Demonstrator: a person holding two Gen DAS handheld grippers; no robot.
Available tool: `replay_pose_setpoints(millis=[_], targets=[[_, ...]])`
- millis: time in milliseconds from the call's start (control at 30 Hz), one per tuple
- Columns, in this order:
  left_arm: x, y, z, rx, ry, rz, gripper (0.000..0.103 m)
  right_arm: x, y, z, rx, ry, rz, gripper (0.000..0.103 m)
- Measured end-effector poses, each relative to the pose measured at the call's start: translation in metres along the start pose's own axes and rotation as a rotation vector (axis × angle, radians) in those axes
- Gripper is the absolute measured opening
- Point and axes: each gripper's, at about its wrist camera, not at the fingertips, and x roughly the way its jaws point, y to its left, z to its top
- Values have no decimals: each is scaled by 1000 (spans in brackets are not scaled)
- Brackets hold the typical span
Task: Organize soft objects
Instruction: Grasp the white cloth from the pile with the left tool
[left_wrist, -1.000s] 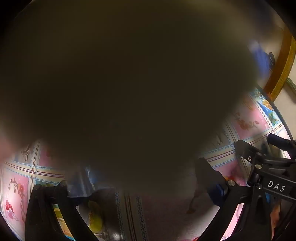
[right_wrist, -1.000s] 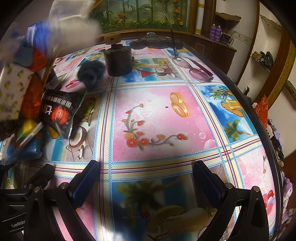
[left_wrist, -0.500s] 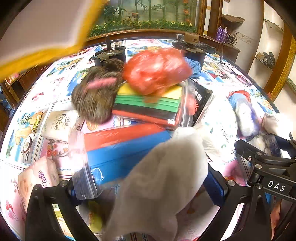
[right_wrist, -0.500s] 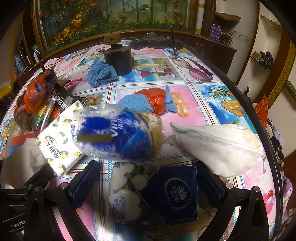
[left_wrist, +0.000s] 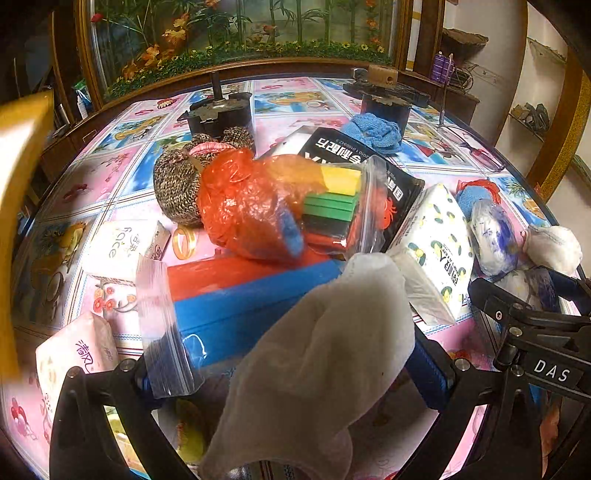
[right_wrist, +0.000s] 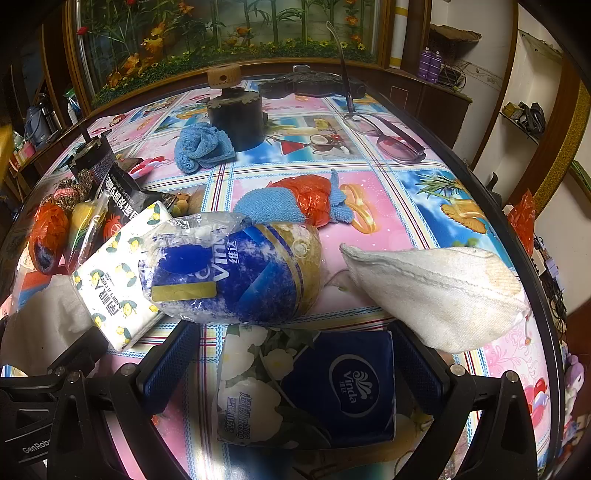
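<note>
Left wrist: the left tool (left_wrist: 291, 373) is spread, a white cloth (left_wrist: 317, 354) draped between its fingers, a blue box (left_wrist: 236, 314) at 12 o'clock.

Right wrist: the right tool (right_wrist: 295, 362) is spread around a tissue pack (right_wrist: 310, 387) on the bench (right_wrist: 424, 206); a white pouch (right_wrist: 436, 288) at 2 o'clock.

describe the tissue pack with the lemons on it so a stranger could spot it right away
On the picture-patterned tablecloth, look left of the clear bag of blue-and-white Vinda rolls. The white rectangular soft tissue pack leans against it, the only pack printed with small yellow lemons.
</note>
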Motion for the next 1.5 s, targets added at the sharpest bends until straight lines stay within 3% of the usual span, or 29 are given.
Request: replay_pose_setpoints(millis=[1500], targets=[[5,-5,-3,8,0,-7,103,-2,-4,0,14,-3,8,102]])
